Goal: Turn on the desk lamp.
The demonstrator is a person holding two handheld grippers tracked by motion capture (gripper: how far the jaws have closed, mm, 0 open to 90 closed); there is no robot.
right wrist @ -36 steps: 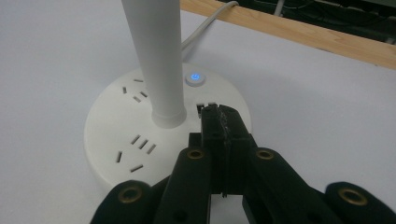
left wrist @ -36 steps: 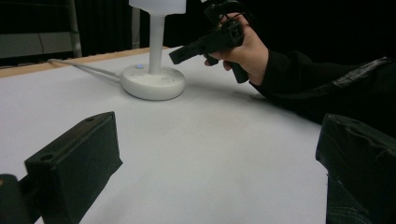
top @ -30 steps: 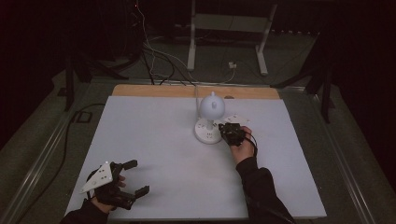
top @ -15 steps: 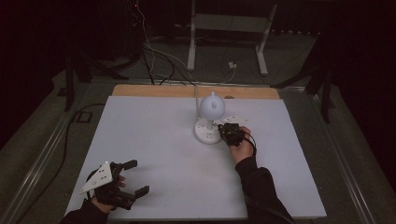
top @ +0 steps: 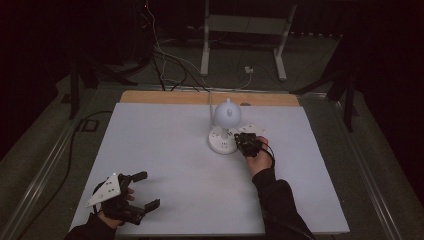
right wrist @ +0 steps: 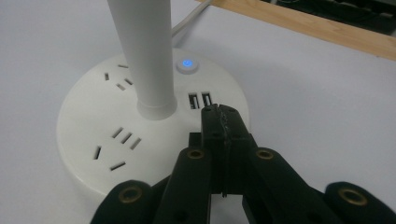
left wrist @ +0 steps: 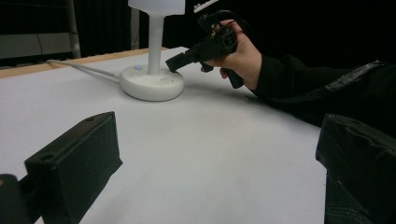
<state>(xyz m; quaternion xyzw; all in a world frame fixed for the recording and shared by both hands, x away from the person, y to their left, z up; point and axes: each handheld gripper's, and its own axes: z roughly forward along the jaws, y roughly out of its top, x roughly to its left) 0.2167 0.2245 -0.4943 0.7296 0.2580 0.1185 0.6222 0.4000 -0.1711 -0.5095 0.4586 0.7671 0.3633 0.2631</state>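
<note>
A white desk lamp stands on its round base in the middle of the table, with its globe head above. The base carries sockets, two USB ports and a blue-lit button beside the stem. My right gripper is shut with nothing between its jaws. Its tips sit at the base's edge just by the USB ports; whether they touch it is unclear. The same right gripper is at the base's right side. My left gripper lies open at the near left corner, far from the lamp.
The lamp's white cord runs from the base toward the wooden strip at the table's far edge. The white tabletop spreads bare between the two hands. Dark cables and a metal stand lie on the floor beyond.
</note>
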